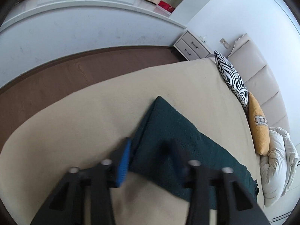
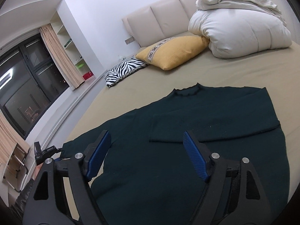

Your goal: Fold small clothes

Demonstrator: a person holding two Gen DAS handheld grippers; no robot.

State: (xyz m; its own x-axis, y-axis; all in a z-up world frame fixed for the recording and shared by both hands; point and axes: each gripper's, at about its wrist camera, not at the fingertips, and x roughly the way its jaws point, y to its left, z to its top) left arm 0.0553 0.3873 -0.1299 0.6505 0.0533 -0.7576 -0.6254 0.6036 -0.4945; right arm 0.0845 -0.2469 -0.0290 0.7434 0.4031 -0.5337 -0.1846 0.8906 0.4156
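Note:
A dark green sweater (image 2: 168, 150) lies flat on the beige bed sheet (image 2: 243, 75), collar toward the pillows. Its right sleeve (image 2: 206, 129) is folded across the chest. My right gripper (image 2: 146, 140) is open and empty, hovering over the sweater's lower body. In the left wrist view the sweater's left sleeve (image 1: 178, 131) stretches out on the sheet (image 1: 75, 131). My left gripper (image 1: 150, 146) is open, its jaws standing to either side of the sleeve's edge, and the image is blurred.
A zebra pillow (image 2: 123, 69), a yellow cushion (image 2: 174, 52) and a bundled white duvet (image 2: 240, 30) lie by the padded headboard (image 2: 159, 13). In the left wrist view a nightstand (image 1: 191, 46) and brown floor (image 1: 75, 75) border the bed's edge.

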